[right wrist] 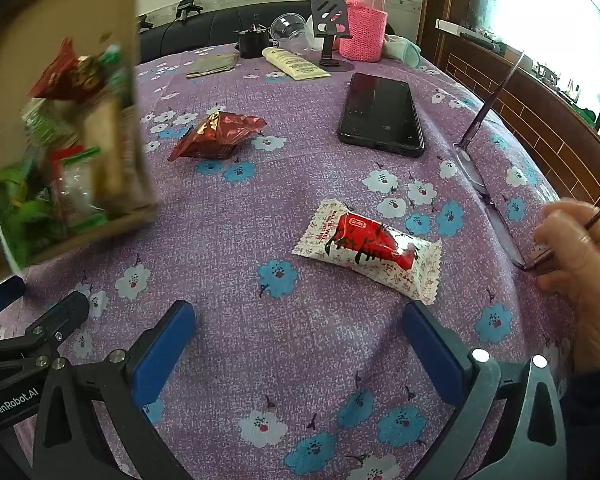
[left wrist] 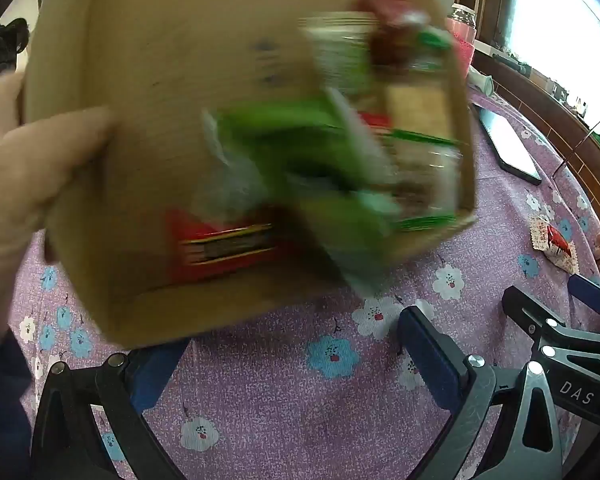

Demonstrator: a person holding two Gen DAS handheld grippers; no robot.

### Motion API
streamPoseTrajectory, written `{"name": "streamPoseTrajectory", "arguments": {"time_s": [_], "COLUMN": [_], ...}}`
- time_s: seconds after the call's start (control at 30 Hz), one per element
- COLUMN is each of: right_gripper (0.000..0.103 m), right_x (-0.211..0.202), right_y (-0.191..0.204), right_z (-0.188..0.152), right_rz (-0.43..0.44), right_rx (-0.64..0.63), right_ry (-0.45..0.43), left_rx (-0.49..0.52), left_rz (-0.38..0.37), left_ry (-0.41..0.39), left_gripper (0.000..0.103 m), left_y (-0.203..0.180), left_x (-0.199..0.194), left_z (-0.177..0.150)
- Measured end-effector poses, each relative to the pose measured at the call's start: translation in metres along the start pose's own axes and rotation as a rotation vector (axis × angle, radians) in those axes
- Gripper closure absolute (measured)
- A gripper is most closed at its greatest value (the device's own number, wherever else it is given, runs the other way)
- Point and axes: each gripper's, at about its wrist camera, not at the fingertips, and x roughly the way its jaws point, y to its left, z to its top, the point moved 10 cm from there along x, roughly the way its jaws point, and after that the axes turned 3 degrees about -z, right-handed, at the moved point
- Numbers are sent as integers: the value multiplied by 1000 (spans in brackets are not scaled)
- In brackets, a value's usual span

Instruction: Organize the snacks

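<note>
A cardboard box (left wrist: pixel 172 92) is tilted and blurred, with green and red snack packets (left wrist: pixel 300 168) sliding inside it; a bare hand (left wrist: pixel 24 176) grips its left wall. It also shows in the right wrist view (right wrist: pixel 4 40) at the left. My left gripper (left wrist: pixel 296 356) is open and empty just below the box. My right gripper (right wrist: pixel 300 340) is open and empty over the cloth. A white-and-red snack packet (right wrist: pixel 368 248) lies just ahead of it. A dark red foil snack (right wrist: pixel 220 136) lies farther back.
A purple flowered tablecloth (right wrist: pixel 260 208) covers the table. A black phone (right wrist: pixel 380 114), a cream tube (right wrist: pixel 296 64), a pink-sleeved flask (right wrist: pixel 364 20) and a phone stand (right wrist: pixel 330 28) are at the back. A hand (right wrist: pixel 580 248) holds eyeglasses (right wrist: pixel 484 184) at the right edge.
</note>
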Motion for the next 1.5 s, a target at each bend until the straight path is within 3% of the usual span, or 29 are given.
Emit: {"name": "streamPoseTrajectory", "arguments": {"time_s": [1.5], "right_gripper": [0], "right_x": [1], "right_y": [0], "right_z": [0], "right_rz": [-1], "right_rx": [0], "right_ry": [1], "left_rx": [3], "left_rz": [-2], "left_ry": [0], "left_gripper": [0], "left_y": [4], "left_x": [-1], "left_z": [0]}}
